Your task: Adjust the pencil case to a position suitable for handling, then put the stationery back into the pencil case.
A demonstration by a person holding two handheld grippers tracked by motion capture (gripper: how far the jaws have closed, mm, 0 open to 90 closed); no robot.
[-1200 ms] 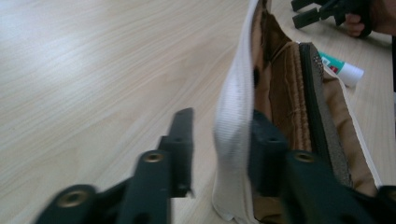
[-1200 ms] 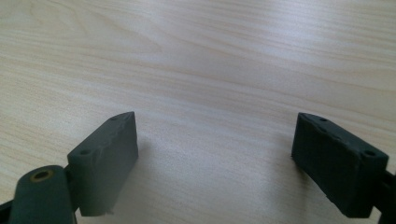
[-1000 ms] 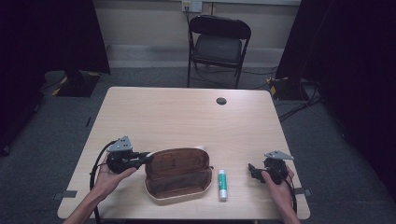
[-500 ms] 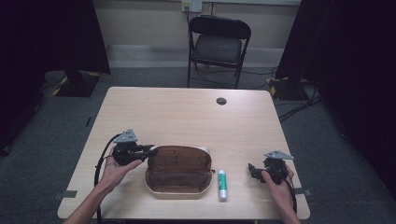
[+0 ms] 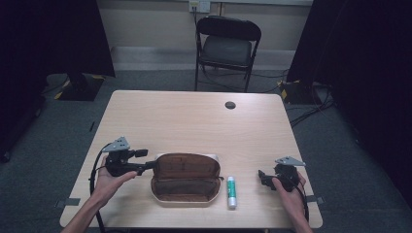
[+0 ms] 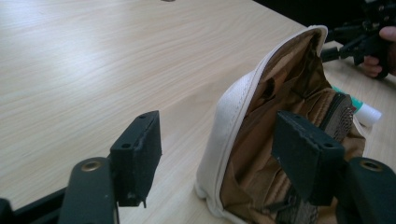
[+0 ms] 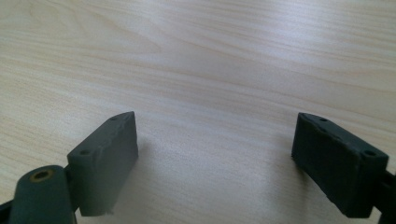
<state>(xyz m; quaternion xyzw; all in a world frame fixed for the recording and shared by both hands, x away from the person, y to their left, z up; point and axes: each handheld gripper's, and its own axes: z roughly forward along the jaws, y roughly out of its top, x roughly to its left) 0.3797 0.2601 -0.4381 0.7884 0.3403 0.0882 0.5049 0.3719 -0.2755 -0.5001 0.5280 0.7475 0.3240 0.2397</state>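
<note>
Straddling pouch [image 6: 261, 154] rim, left tool [image 6: 217, 149]

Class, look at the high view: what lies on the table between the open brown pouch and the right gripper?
A white tube with a green cap lies there, just beside the pouch; bare table then stretches to the right gripper.

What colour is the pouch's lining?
Brown, with a cream outer shell on the pouch; clearest in the left gripper view.
</note>
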